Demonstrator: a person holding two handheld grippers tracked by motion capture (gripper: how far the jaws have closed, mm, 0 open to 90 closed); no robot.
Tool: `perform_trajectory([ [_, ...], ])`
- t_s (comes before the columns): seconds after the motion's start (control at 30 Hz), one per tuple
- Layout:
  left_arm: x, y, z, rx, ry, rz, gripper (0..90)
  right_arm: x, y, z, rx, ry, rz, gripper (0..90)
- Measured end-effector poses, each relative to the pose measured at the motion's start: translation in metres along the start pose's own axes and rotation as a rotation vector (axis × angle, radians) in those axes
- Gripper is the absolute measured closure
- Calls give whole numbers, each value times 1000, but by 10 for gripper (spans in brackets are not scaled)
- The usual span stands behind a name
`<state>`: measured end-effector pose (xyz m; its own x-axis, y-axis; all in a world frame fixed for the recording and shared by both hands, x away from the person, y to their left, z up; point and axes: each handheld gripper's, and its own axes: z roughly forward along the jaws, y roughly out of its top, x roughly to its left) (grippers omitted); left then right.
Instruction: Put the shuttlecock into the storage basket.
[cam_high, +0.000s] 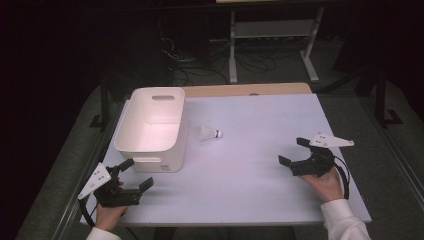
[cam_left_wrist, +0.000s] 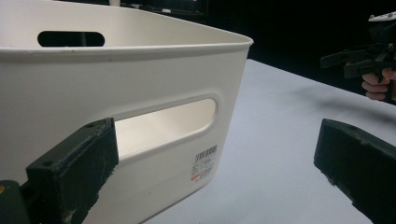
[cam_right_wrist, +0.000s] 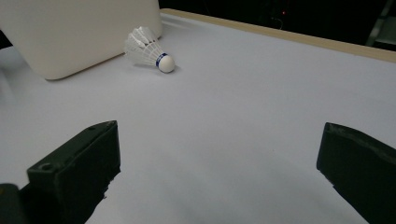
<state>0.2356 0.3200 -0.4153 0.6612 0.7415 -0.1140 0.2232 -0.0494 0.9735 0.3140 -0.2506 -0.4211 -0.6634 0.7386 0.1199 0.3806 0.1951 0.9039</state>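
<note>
Shuttlecock (cam_high: 210, 133), feathered with a round cork tip, lies beside our smooth white plastic bin (cam_high: 150, 150) from above. Left gripper (cam_left_wrist: 215, 172) view: blocky jaws wide apart, empty, facing the bin's handle slot. Right gripper (cam_right_wrist: 217, 175) view: likewise agape, empty, shuttlecock ahead.

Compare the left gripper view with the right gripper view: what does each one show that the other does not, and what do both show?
Left gripper view: the handle slot in the near wall of the white bin, a printed label under it, and the right gripper held in a hand farther off.

Right gripper view: the shuttlecock lying on its side on the table, close to the bin's wall.

Both: the white bin, the pale table, and each gripper's own two black fingers spread wide with nothing between them.
</note>
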Motion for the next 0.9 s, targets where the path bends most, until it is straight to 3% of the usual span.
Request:
perform_trajectory([
  [0.4, -1, 0, 0, -9, -2, -11, 0, 1, 1, 0, 10, 6, 3, 0],
  [0.47, 0, 0, 1, -10, -5, -16, 0, 1, 2, -1, 8, 35, 31, 0],
  [0.6, 1, 0, 0, -8, 4, -17, 0, 4, 5, -1, 13, 31, -1, 0],
  [0.9, 1, -1, -1, -4, 12, -18, 0, 4, 15, 3, 38, 32, -3, 0],
])
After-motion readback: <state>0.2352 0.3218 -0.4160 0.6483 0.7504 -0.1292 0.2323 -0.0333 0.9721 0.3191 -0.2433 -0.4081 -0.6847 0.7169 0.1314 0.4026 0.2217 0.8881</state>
